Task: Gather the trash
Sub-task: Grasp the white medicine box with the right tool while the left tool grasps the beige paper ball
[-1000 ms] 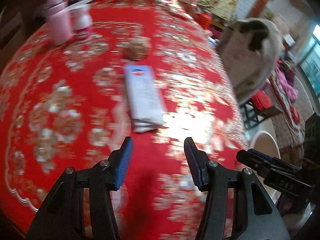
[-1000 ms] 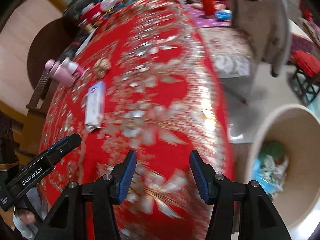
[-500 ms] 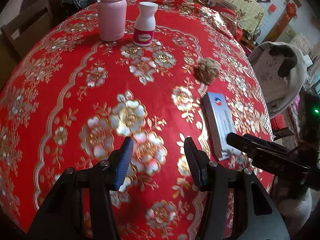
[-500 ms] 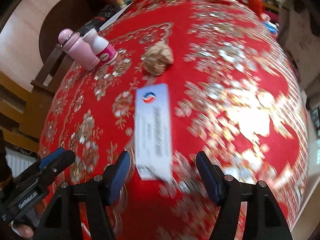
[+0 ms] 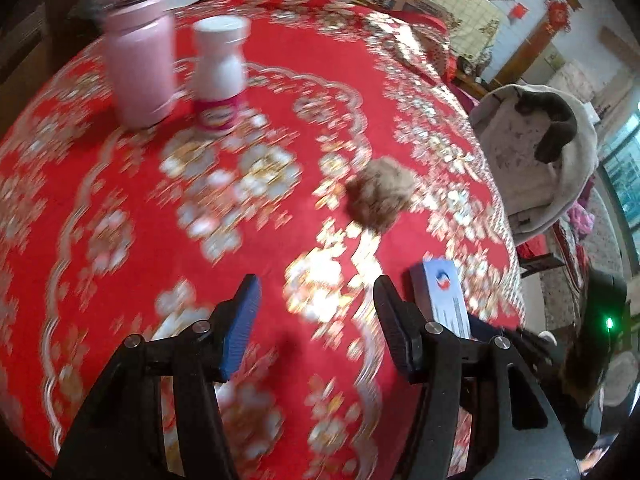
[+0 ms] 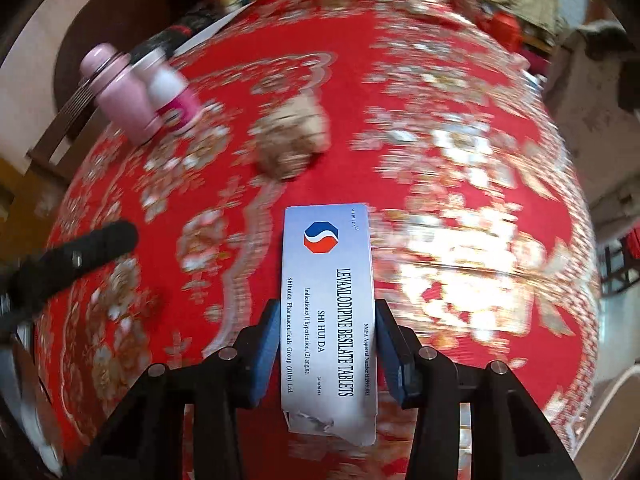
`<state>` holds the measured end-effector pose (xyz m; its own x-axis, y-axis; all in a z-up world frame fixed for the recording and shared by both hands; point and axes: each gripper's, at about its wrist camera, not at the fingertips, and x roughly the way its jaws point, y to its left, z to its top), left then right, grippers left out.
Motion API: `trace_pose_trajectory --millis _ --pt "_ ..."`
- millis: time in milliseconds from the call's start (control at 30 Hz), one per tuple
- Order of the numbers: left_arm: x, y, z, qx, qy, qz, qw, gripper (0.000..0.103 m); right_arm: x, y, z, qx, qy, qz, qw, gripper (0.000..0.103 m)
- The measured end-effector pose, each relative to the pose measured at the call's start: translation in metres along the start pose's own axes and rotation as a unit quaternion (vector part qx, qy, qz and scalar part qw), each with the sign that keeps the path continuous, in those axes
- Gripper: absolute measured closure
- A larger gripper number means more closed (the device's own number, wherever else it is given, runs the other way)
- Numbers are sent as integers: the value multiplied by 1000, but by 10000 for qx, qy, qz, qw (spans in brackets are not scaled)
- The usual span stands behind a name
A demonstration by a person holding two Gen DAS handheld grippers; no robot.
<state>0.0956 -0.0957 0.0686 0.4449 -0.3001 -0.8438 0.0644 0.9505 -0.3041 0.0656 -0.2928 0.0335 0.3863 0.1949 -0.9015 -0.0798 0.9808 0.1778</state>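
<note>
— My right hand-held gripper [image 6: 325, 350] has just been closing; its blue pads flank the tablet box [image 6: 328, 304] flat on the surface [image 6: 460, 128].

— Risk?

— Thin cardboard could slip or crush. Left hand-held gripper [image 5: 316, 322] is half open, empty, nearer the crumpled wad [image 5: 380, 196].

Ahead of the left gripper [image 5: 314, 322], whose blue-padded jaws stand apart with nothing between them, the red, gold-flowered tablecloth [image 5: 120, 208] lies bare and passable. Farther ahead and to the right of those jaws, a crumpled brown paper ball [image 5: 378, 196] sits in the way; far ahead to the left stand an upright pink flask [image 5: 138, 54] and a white bottle with a pink label [image 5: 220, 76], just beside each other. The flat white-and-blue tablet box [image 6: 328, 304] fills the gap between the right gripper [image 6: 326, 344] jaws, which have just been closing, both pads against its long edges. Right of those jaws the cloth is free.
</note>
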Motion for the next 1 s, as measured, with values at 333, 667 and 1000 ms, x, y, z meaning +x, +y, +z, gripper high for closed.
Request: trace_pose_trajectory --millis 333,667,1000 --pt "73 -50 61 496 21 65 9987 44 -14 -53 -11 687 -219 -26 9974 59" --pt "86 -46 54 371 345 -137 9986 78 -23 -59 -23 807 -271 134 9963 59" --pt "22 -57 -14 564 361 -322 9972 79 -50 -52 -40 746 -446 286 9958 59"
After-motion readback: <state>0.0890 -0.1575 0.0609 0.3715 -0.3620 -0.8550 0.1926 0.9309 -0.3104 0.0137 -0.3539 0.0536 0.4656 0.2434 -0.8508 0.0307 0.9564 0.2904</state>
